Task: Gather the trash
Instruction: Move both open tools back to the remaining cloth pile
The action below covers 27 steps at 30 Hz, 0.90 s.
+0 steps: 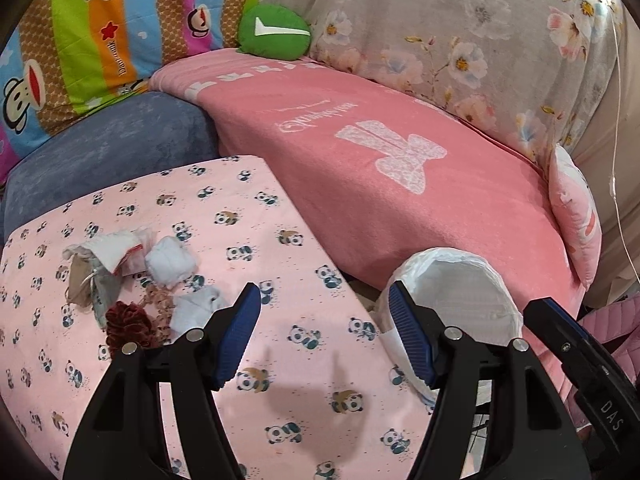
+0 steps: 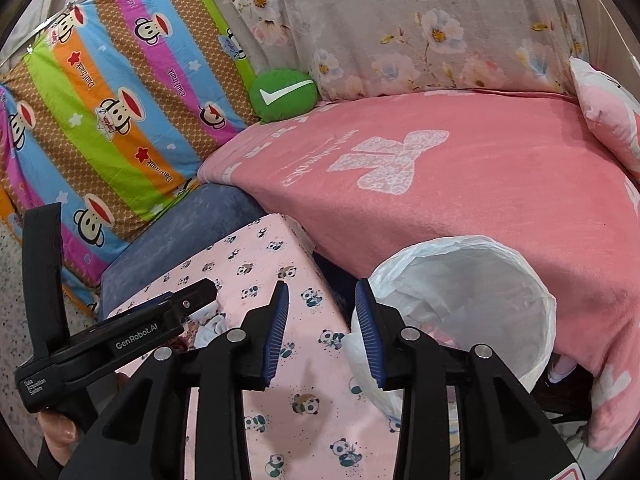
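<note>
Two open tongs [image 1: 324, 316] [image 2: 322, 312] flank upward-gaping bin bag [image 1: 460, 292].

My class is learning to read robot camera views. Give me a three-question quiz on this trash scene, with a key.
1. True or false: the left gripper holds a tissue.
2. Where does the trash lie?
A. on the panda cloth
B. in the bin
C. on the pink blanket
3. Fill in: the bin's liner is ____ in colour.

Key
1. False; its fingers are apart and hold nothing.
2. A
3. white
</note>
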Available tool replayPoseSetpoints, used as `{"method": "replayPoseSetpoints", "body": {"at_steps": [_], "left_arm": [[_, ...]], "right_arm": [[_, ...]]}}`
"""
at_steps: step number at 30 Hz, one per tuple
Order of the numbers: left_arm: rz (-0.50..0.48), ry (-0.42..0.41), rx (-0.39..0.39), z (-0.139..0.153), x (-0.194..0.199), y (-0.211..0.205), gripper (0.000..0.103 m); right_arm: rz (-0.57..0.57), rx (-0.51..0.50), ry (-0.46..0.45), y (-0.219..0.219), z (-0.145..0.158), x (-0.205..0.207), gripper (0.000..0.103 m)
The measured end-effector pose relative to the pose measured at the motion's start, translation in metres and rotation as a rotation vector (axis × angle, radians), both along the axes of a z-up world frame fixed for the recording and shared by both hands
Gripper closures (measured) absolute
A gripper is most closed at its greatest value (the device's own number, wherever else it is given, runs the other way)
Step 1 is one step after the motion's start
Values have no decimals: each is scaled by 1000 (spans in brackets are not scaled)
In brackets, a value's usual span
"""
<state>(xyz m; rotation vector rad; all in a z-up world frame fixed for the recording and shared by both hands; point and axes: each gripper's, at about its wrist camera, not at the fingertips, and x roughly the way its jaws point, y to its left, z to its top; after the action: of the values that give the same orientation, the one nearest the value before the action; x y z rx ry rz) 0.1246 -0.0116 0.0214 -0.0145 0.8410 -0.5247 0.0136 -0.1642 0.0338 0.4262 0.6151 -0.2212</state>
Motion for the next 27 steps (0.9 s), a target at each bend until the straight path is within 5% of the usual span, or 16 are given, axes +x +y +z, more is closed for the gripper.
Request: {"method": "replayPoseSetpoints", "body": {"at_steps": [9, 27], "left_arm": [[149, 63, 34, -29, 20, 70, 31], [311, 213, 93, -98, 52, 167, 31]], "right_arm": [[78, -3, 39, 47, -10, 26, 52], [217, -19, 171, 136, -55, 97, 51]]}}
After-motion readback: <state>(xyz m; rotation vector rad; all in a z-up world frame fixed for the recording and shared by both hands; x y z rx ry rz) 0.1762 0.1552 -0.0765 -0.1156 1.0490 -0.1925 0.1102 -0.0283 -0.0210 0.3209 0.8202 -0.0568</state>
